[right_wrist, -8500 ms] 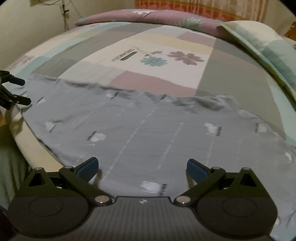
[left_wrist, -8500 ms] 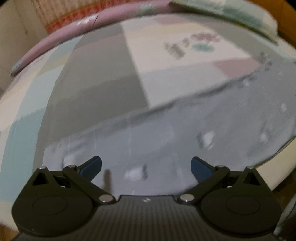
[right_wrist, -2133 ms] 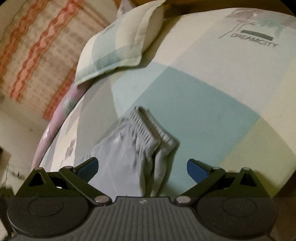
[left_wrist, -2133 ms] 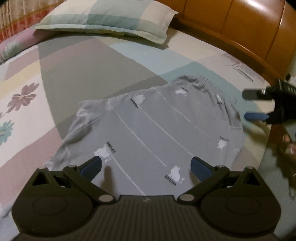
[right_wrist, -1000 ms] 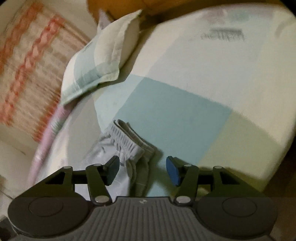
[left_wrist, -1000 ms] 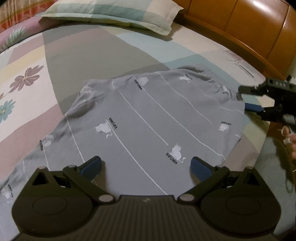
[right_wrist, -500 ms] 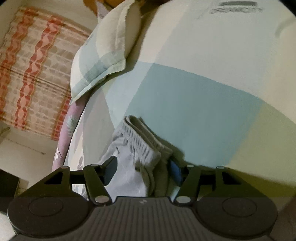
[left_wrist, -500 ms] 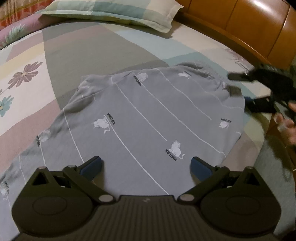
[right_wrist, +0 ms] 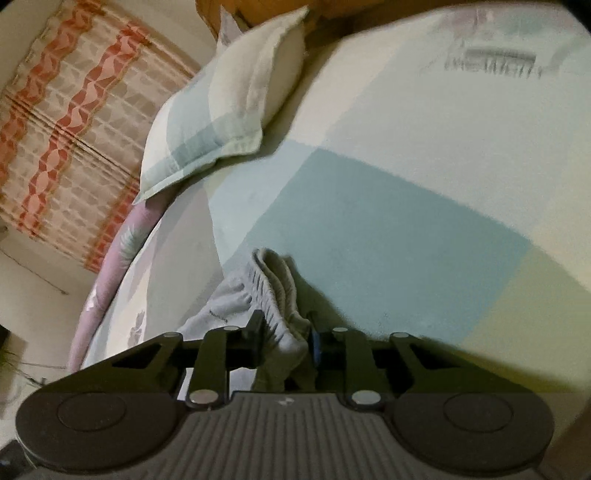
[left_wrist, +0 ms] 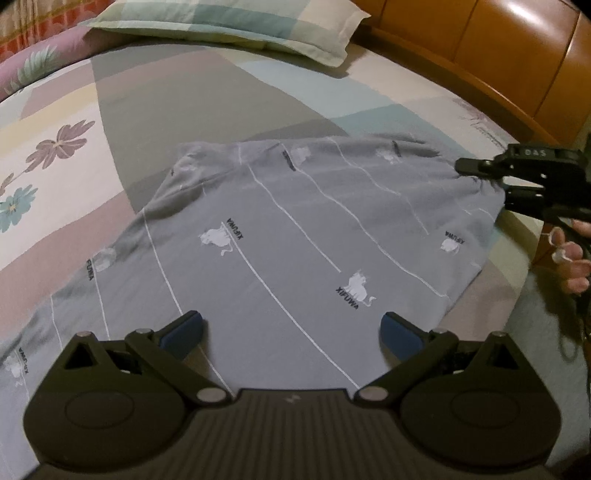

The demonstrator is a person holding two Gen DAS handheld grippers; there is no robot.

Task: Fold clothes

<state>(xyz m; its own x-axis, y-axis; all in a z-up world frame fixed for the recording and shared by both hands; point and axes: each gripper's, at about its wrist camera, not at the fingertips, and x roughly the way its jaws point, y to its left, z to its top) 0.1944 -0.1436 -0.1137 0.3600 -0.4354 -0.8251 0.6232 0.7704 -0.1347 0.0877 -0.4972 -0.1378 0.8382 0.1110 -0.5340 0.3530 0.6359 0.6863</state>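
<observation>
Right gripper (right_wrist: 284,338) has just been closing, jaws now pinched on the gathered elastic waistband (right_wrist: 277,291) of the grey trousers (left_wrist: 295,229); bunched cloth sits squarely between the pads, some hanging below them; in the left wrist view the same gripper (left_wrist: 491,177) bites the far right corner of the garment, with the person's hand (left_wrist: 569,254) behind it on the handle.

Left gripper (left_wrist: 291,330) wide apart, grasping nothing; hovers above the near part of the trousers, cloth directly under and ahead of its fingers, no contact visible.

Trousers lie mostly flat on the patchwork bedsheet (left_wrist: 207,92), spreading ahead and to the left of the left gripper; some creasing at the far left edge; pillow (left_wrist: 229,22) and wooden headboard (left_wrist: 517,48) well beyond, clear of the work.

Step in hand, as I judge it: secure the waistband end, then carry it over for a fold. To do well: keep the pinch firm through both waistband layers, elastic is thick and can slip; lift only enough to clear the sheet; probably bring the left gripper down on the matching near corner so both ends travel together and the edge stays straight; pull lightly taut first to flatten wrinkles. Risk: one-handed drag skews the whole garment.
</observation>
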